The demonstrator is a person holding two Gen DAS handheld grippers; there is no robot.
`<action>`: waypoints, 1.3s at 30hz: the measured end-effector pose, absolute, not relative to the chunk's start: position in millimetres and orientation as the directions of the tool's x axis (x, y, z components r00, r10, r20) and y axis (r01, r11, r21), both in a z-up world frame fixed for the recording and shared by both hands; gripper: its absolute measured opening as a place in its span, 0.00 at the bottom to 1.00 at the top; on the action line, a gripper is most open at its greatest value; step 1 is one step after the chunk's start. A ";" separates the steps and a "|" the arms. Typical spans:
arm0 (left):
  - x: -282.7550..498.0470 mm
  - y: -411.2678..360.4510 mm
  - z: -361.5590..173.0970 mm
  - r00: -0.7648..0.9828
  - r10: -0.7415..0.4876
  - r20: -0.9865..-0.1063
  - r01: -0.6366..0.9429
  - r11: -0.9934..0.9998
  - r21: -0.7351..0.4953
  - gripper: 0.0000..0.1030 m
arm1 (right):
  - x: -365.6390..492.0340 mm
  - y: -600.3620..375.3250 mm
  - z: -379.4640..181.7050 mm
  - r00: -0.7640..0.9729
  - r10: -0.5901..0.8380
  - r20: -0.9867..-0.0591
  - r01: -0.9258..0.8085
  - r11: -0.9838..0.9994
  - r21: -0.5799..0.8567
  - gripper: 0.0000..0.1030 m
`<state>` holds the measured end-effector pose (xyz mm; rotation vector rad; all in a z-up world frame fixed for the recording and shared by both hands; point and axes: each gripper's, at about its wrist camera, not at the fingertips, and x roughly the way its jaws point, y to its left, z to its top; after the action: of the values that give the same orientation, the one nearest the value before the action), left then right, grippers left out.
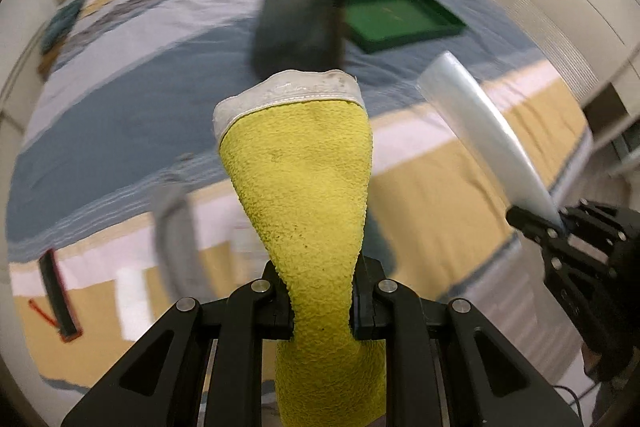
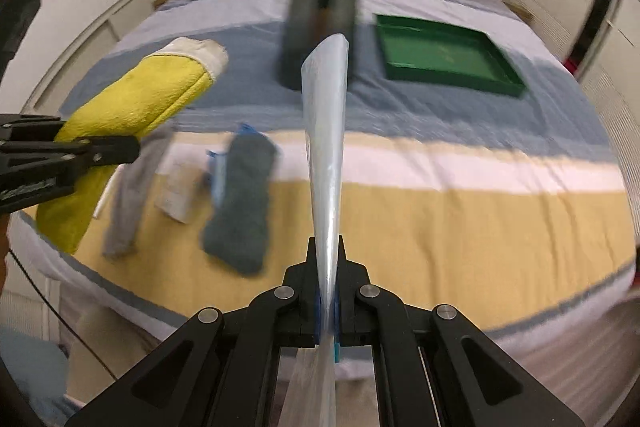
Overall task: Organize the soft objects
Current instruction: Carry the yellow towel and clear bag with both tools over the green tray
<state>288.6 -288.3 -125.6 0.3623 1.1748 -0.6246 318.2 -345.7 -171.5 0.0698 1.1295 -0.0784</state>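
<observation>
Left claw (image 1: 322,301) clenched on a fuzzy yellow cloth mitt with a white cuff (image 1: 300,179), held above the striped bed (image 1: 120,115). Right claw (image 2: 328,301) clenched on a clear plastic bag with a blue edge (image 2: 326,131), also held above the bed. A shallow green square tray (image 2: 510,83) lies on the bedcover, holding nothing visible; beside it stands a dark upright box (image 2: 320,11) (contents unclear, view blurred). A teal fuzzy cloth (image 2: 240,203) and a grey sock (image 2: 130,195) lie near the foot of the bed.
</observation>
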 end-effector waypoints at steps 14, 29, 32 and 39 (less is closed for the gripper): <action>287.2 -433.7 -118.7 0.233 -0.370 -0.899 0.722 0.686 -0.096 0.15 | 311.5 -469.5 -138.6 0.421 -0.251 -0.871 0.351 0.931 -0.099 0.03; 406.3 -525.3 -146.2 0.370 -0.352 -0.860 0.594 0.801 -0.072 0.15 | 454.2 -537.8 -117.6 0.535 -0.316 -0.784 0.389 0.915 -0.103 0.03; 431.2 -543.1 -153.9 0.406 -0.339 -0.848 0.561 0.826 -0.061 0.15 | 485.4 -546.8 -127.3 0.548 -0.316 -0.775 0.391 0.915 -0.097 0.03; 477.1 -576.6 -182.6 0.462 -0.281 -0.841 0.486 0.874 -0.025 0.16 | 536.9 -567.6 -164.9 0.562 -0.306 -0.768 0.383 0.920 -0.086 0.03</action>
<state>477.1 -576.6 -182.6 0.2310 0.9841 -0.4768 536.9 -567.6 -164.9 0.0937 0.8854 -0.4061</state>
